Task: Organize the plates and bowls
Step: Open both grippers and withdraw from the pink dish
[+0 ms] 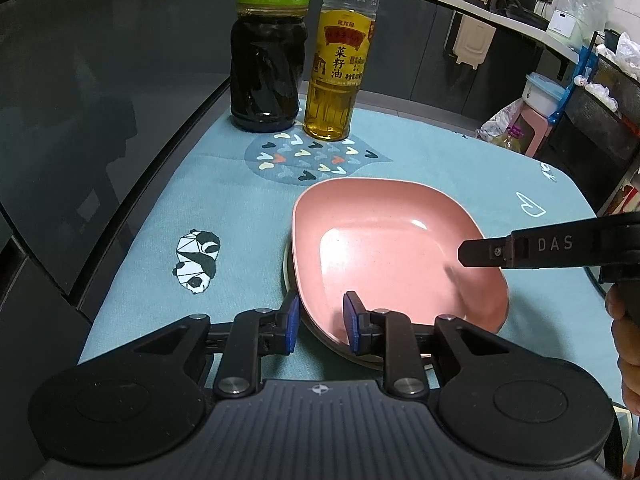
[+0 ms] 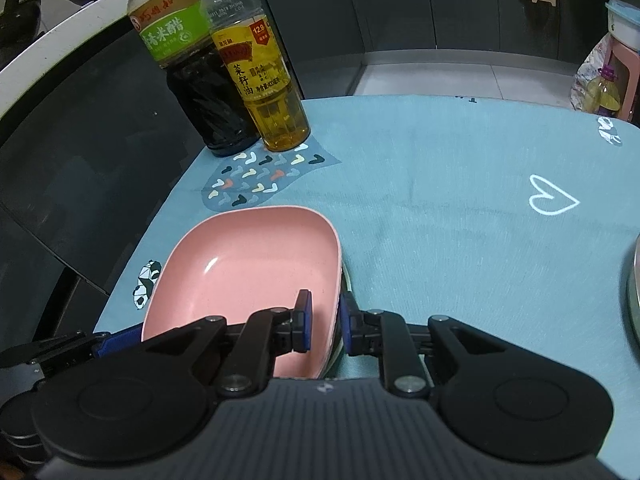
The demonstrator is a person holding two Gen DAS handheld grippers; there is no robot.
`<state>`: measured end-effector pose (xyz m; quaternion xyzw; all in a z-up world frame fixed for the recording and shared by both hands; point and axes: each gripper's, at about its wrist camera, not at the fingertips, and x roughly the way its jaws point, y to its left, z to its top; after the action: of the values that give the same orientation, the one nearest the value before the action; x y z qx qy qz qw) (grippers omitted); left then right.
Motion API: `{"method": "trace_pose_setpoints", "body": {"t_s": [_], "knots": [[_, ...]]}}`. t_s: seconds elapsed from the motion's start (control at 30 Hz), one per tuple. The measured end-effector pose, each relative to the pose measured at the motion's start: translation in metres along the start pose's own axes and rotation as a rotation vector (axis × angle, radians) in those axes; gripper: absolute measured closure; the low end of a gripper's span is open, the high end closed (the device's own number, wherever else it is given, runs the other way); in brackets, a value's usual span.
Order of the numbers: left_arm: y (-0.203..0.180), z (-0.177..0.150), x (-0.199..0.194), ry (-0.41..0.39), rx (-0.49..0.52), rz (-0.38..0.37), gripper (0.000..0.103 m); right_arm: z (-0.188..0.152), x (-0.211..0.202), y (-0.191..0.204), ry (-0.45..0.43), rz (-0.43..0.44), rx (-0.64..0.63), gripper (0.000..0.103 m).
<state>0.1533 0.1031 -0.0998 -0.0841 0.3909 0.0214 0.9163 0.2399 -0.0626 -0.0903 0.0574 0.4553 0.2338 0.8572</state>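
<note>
A pink square-ish plate (image 1: 384, 248) (image 2: 248, 276) rests on a pale plate (image 1: 335, 350) (image 2: 341, 346), of which only a strip of rim shows. My left gripper (image 1: 320, 322) is shut on the pink plate's near left rim, one blue pad inside and one outside. My right gripper (image 2: 325, 322) is shut on the plate's right rim in the same way. In the left wrist view the right gripper (image 1: 464, 254) reaches in from the right over the plate. In the right wrist view the left gripper (image 2: 108, 344) shows at the plate's lower left corner.
A dark vinegar bottle (image 1: 266, 64) (image 2: 200, 80) and a yellow oil bottle (image 1: 340, 68) (image 2: 264, 80) stand at the far left of the blue-green tablecloth (image 1: 160, 200) (image 2: 460, 220). A metal rim (image 2: 634, 300) shows at the right edge. A hand (image 1: 628, 340) holds the right gripper.
</note>
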Motion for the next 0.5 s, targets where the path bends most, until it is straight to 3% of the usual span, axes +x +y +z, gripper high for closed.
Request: {"method": "trace_pose_setpoints", "body": {"t_s": [0.5], "knots": [[0.004, 0.006, -0.021, -0.061, -0.02, 0.027, 0.081, -0.001, -0.02, -0.009, -0.055, 0.02, 0.023, 0.095]]}}
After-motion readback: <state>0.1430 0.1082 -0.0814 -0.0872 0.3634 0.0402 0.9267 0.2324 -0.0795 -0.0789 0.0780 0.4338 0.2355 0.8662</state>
